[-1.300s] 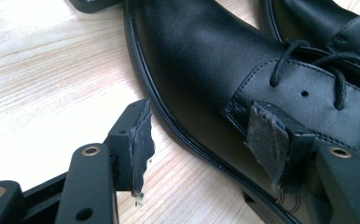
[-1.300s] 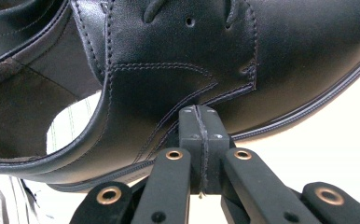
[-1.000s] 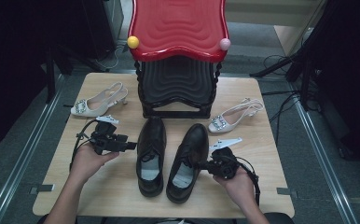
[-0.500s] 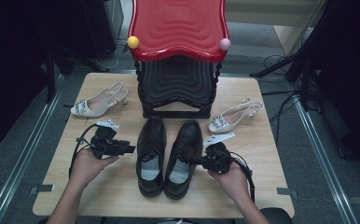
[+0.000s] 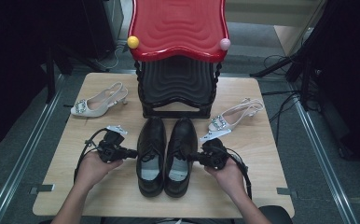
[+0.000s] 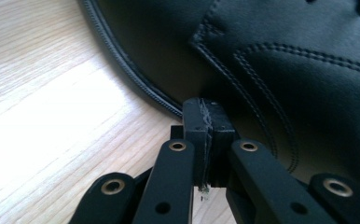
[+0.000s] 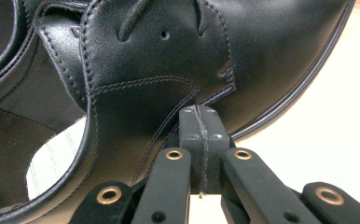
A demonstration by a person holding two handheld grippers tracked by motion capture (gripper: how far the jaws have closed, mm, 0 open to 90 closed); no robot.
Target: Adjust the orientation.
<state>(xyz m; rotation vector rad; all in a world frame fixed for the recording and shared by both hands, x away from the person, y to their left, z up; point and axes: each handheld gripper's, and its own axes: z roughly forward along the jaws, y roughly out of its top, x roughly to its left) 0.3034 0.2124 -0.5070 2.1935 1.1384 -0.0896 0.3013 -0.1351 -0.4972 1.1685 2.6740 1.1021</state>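
Two black leather lace-up shoes stand side by side, toes pointing away, in the middle of the wooden table (image 5: 52, 186). My left gripper (image 5: 134, 153) lies level on the table, its tips against the outer side of the left shoe (image 5: 151, 154). Its jaws have just been closing and now meet with nothing between them (image 6: 207, 109), right at the left shoe's (image 6: 285, 70) welt. My right gripper (image 5: 190, 157) is shut too, with its tips (image 7: 197, 114) pressed on the outer side of the right shoe (image 5: 180, 151) (image 7: 169, 56).
A red-topped stool (image 5: 178, 28) over stacked black stools (image 5: 177, 88) stands at the table's back, just beyond the shoes' toes. One white jewelled heeled sandal (image 5: 96, 103) lies at the back left, another (image 5: 234, 116) at the back right.
The right shoe has slid left with my right gripper against it, and now lies close beside the left shoe. My left gripper's jaws have closed at the left shoe's side.
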